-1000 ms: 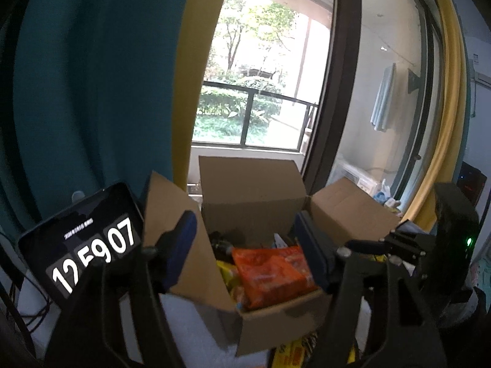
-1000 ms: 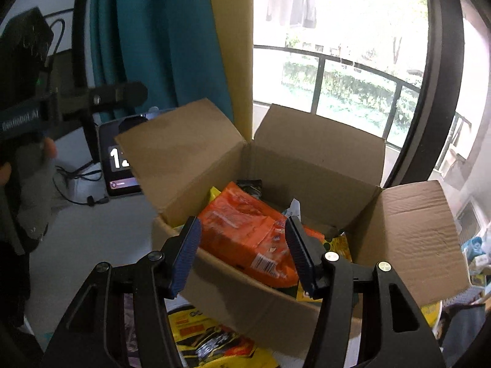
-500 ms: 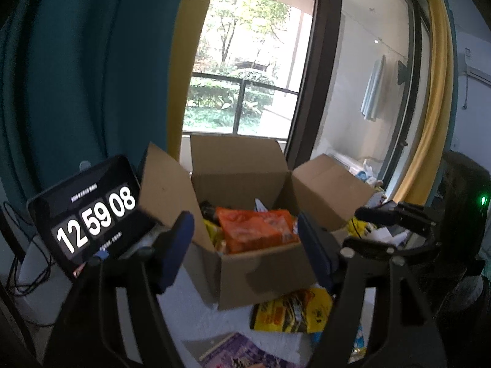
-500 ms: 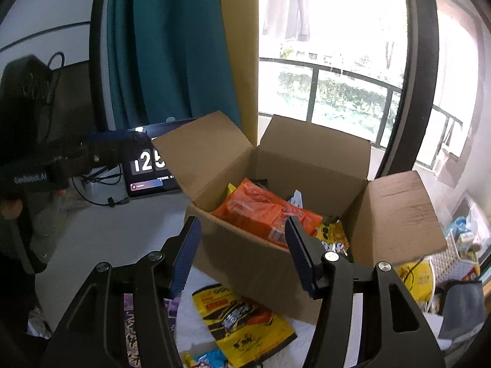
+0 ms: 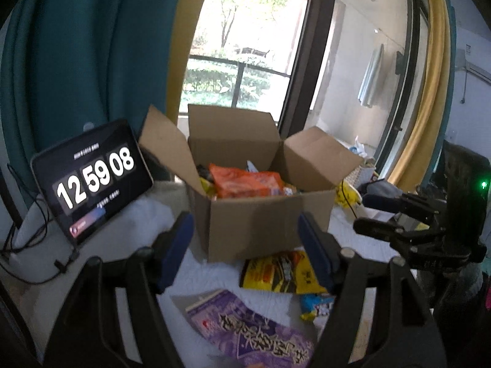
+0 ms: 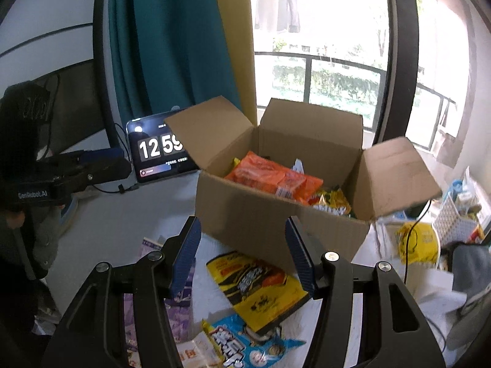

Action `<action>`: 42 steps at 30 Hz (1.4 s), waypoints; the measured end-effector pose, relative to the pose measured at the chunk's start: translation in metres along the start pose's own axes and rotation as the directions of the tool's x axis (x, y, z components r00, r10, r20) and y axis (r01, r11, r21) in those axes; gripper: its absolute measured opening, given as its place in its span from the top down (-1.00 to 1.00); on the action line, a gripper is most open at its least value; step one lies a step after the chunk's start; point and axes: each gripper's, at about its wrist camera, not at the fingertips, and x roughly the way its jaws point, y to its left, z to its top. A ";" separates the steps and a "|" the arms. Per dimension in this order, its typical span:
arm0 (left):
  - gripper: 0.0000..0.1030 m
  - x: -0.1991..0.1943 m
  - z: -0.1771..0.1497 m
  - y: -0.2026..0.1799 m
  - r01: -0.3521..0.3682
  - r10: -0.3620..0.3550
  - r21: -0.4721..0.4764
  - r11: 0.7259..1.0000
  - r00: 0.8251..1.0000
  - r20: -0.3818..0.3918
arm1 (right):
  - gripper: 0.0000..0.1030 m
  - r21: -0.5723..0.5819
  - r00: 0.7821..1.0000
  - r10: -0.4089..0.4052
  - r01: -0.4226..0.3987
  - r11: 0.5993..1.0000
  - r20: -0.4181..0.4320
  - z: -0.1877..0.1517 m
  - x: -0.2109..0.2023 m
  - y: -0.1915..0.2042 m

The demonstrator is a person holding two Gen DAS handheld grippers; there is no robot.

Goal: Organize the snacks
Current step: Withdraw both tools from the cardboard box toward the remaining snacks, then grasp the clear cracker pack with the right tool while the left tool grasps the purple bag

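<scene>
An open cardboard box (image 5: pixel 260 224) (image 6: pixel 276 217) stands on the white table, flaps up. An orange packet (image 5: pixel 245 182) (image 6: pixel 273 178) lies on top of other snacks inside it. In front of the box lie a yellow bag (image 5: pixel 279 273) (image 6: pixel 257 285), a blue packet (image 5: pixel 316 305) (image 6: pixel 251 343) and a purple packet (image 5: pixel 251 334) (image 6: pixel 181 294). My left gripper (image 5: pixel 245 251) is open and holds nothing, short of the box's front wall. My right gripper (image 6: pixel 244 257) is open too, above the yellow bag. Each gripper shows at the edge of the other's view.
A tablet showing a clock (image 5: pixel 92 181) (image 6: pixel 156 150) leans left of the box with cables trailing from it. Teal and yellow curtains and a window stand behind. A white basket (image 6: pixel 454 214) and a yellow bag (image 6: pixel 417 242) clutter the right side.
Both grippers have drawn back from the box and sunk a little. The box now looks smaller, and the loose packets on the table have come into view.
</scene>
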 end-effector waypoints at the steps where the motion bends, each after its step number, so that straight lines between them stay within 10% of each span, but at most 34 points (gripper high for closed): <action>1: -0.39 0.000 -0.004 0.000 0.001 -0.001 -0.004 1.000 1.000 -0.009 | -0.17 0.005 1.000 0.001 -0.001 1.000 -0.002 -0.003 -0.002 0.000; 22: -0.39 0.020 -0.084 0.004 0.021 -0.037 -0.082 0.996 0.978 -0.203 | -0.17 0.149 0.995 -0.004 0.019 0.989 -0.099 -0.085 -0.018 -0.001; 42: -0.39 0.041 -0.139 0.014 -0.002 -0.072 -0.184 0.983 0.917 -0.392 | -0.17 0.264 0.972 0.025 0.039 0.964 -0.236 -0.152 -0.018 -0.006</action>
